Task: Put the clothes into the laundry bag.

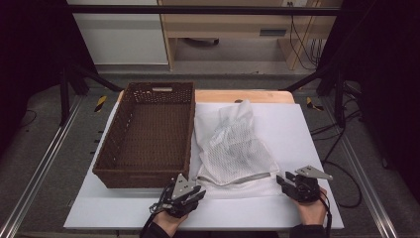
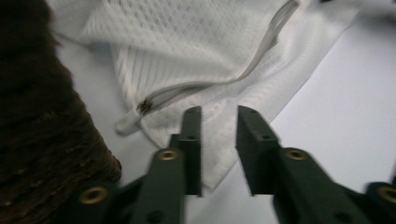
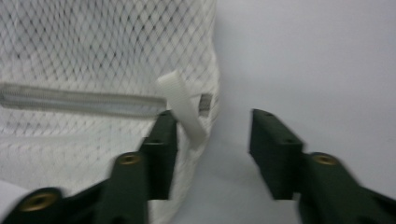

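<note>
A white mesh laundry bag [image 1: 233, 144] lies flat on the white table cover, its zipper [image 1: 237, 178] running along the near edge. My left gripper [image 1: 199, 191] is at the bag's near left corner. In the left gripper view it [image 2: 219, 112] is open just above that corner of the bag [image 2: 187, 42], with the zipper pull [image 2: 144, 106] to the left of its jaws. My right gripper [image 1: 283, 180] is at the near right corner. It [image 3: 212, 116] is open, and a white fabric tab [image 3: 183, 108] at the zipper's end [image 3: 84, 101] leans by its left jaw, unpinched.
A brown woven basket [image 1: 146, 134] stands empty on the left half of the table, close beside the bag; its wall [image 2: 42, 140] is right next to my left gripper. The white cover [image 1: 297, 129] stretches bare to the right of the bag.
</note>
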`<state>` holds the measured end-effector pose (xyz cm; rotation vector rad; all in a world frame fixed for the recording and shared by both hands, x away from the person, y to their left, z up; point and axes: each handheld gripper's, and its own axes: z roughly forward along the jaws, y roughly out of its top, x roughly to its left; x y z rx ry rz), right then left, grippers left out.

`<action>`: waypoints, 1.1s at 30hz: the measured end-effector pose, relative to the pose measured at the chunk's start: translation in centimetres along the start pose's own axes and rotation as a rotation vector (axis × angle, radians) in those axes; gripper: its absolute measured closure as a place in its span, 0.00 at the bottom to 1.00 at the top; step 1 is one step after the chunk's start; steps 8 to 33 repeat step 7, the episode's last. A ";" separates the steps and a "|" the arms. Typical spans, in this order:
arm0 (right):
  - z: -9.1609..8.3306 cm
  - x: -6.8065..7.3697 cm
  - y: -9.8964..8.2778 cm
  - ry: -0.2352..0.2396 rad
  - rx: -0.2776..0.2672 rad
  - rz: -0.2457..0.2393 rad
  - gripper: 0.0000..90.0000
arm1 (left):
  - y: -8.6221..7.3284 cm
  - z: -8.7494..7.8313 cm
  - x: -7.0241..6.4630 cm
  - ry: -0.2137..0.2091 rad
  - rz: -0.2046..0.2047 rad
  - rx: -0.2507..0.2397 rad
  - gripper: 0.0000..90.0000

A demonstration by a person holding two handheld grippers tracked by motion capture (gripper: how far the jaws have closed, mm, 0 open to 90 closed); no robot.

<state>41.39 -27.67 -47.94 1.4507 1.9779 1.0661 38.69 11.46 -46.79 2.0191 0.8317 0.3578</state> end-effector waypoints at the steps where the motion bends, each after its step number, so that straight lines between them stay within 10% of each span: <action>1: -0.1 -0.1 0.1 -0.006 -0.018 0.002 0.47 | 0.1 -0.5 0.0 0.008 0.000 -0.014 0.71; 7: -1.5 -0.9 0.8 0.023 -0.090 0.024 0.26 | 0.2 -2.6 0.8 -0.016 -0.016 -0.048 0.52; 33: -1.5 -0.9 0.8 0.023 -0.090 0.024 0.26 | 0.2 -2.6 0.8 -0.016 -0.016 -0.048 0.52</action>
